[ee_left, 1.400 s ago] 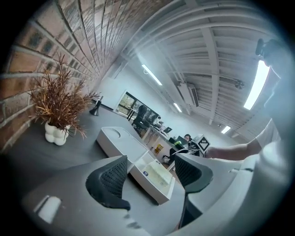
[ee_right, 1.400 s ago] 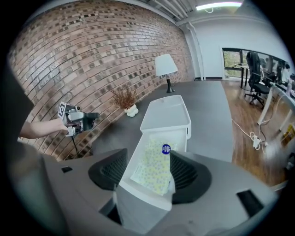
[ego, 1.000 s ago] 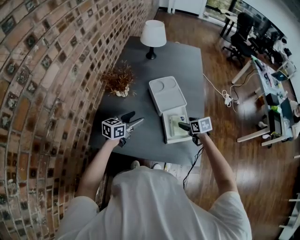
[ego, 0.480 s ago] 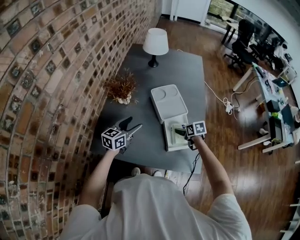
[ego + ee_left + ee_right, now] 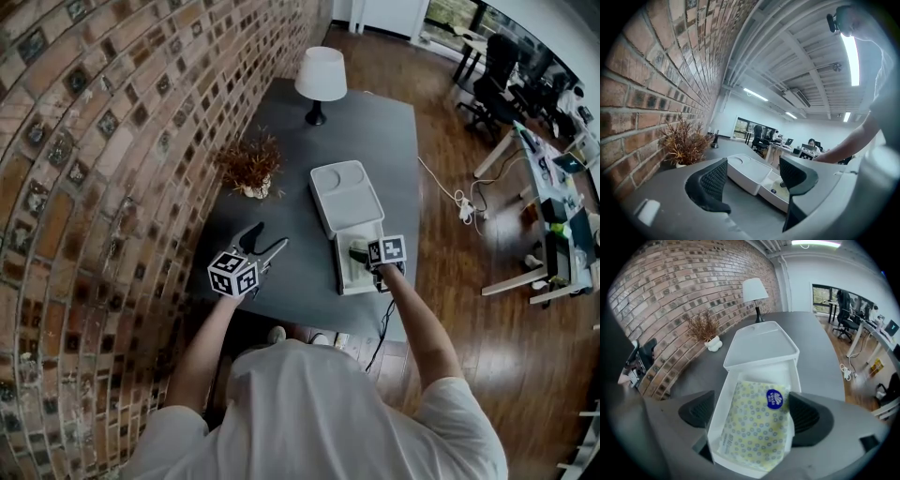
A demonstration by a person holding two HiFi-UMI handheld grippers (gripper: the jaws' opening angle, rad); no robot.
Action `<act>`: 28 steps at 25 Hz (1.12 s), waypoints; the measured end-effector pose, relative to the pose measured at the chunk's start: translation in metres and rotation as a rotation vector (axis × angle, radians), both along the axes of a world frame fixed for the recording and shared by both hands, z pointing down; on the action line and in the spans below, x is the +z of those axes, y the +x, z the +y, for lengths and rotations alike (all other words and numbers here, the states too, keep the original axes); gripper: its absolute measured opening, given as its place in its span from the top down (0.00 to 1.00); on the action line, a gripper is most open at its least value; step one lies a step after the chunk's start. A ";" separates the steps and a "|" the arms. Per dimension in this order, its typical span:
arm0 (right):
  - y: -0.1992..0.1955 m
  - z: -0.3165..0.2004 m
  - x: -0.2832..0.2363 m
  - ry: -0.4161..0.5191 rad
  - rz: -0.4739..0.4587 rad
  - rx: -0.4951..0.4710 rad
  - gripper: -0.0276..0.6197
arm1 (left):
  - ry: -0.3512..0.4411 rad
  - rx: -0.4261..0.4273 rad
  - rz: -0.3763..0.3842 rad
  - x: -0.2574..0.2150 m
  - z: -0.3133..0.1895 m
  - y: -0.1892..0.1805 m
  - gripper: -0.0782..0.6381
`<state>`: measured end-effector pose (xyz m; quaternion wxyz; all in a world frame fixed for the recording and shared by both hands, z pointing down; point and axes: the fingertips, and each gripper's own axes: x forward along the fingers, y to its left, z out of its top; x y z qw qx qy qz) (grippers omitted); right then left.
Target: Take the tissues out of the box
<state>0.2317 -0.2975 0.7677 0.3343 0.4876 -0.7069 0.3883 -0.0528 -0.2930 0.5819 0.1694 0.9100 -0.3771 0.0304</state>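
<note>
The tissue pack (image 5: 757, 427), yellow with small rings and a round blue label, lies inside the white box (image 5: 723, 404) and fills almost all of it. The lid (image 5: 761, 345) is open and lies flat on the table at twelve o'clock from the box. The right gripper (image 5: 752, 413) hangs directly over the pack. Its jaws are opening and stand wide, one on each side of the pack, and the pads do not press on it.

In the head view the box sits near the front edge of the dark table (image 5: 291, 272). The left gripper (image 5: 755, 178) is at nine o'clock from the box, well apart from it, with jaws wide and nothing between them (only the table shows behind). A dried plant (image 5: 251, 164) stands at ten o'clock from the box, close to the brick wall (image 5: 112, 141). A lamp (image 5: 320, 80) with a white shade stands at twelve o'clock, at the far end of the table.
</note>
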 end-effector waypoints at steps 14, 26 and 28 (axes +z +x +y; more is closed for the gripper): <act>0.006 0.008 0.029 -0.055 0.142 0.046 0.17 | 0.046 -0.024 -0.014 -0.005 0.004 -0.003 0.41; 0.002 0.015 0.049 -0.085 0.051 0.121 0.17 | 0.131 -0.050 -0.071 -0.015 0.007 -0.009 0.41; 0.002 0.012 0.054 -0.074 0.028 0.119 0.17 | 0.150 -0.057 -0.083 -0.018 0.009 -0.008 0.41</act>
